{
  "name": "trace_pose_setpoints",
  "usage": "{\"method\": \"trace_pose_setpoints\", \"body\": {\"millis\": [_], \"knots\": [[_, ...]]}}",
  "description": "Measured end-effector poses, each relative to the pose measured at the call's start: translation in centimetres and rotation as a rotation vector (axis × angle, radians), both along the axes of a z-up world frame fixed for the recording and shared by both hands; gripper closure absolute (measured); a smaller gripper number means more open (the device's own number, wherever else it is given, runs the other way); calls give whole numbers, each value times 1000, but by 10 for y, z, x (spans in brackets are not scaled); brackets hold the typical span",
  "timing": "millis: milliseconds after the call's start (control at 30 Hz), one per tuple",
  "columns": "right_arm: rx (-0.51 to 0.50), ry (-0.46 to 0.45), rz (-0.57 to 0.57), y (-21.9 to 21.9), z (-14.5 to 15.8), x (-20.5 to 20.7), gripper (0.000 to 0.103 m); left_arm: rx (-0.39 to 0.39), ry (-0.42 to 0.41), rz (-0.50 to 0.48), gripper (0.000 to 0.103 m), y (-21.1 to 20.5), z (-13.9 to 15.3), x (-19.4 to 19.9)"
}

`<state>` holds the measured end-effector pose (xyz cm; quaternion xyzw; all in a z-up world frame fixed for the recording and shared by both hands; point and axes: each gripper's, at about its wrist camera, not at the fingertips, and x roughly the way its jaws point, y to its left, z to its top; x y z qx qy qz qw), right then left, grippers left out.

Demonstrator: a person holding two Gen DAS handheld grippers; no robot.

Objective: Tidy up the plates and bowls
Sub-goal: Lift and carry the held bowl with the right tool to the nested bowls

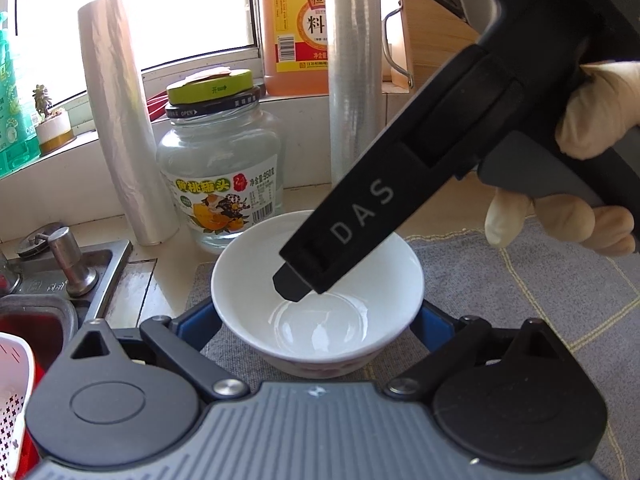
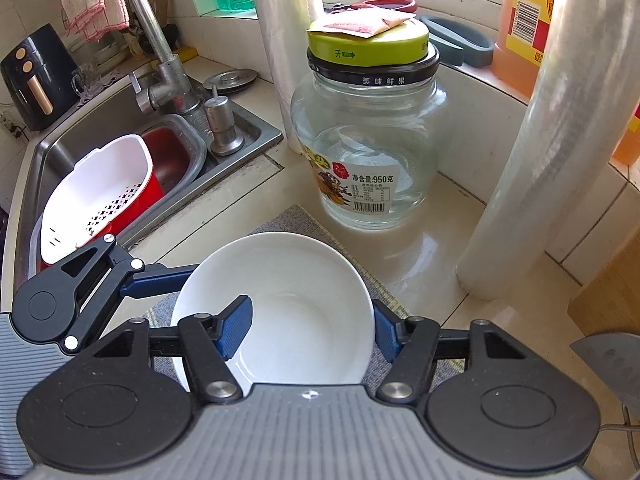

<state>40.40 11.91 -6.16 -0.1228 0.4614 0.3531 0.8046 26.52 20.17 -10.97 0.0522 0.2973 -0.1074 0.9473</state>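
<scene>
far off, sink at left, two film rolls flanking a glass jar close behind. white bowl on grey mat, near centre. right gripper clamped across bowl's wall; left gripper spread wide around it, contact unclear.

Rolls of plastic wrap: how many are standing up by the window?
2. One roll stands behind the glass jar, toward the sink. The other roll stands to the jar's right, in front of the orange bottle. More could be hidden out of view.
</scene>
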Motion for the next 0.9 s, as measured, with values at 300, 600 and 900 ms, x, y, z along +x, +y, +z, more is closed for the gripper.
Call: {"method": "trace_pose_setpoints", "body": {"millis": [300,600,900], "knots": [[37,6,-2,-9,17,-21,34,-6,11,-14,5,-1,15,-20],[55,-1,-26,-23,31,-51,34,3,17,-45,5,-11,27,-45],[70,-6,-48,-45,42,-81,34,7,12,-90,5,-22,41,-70]]}}
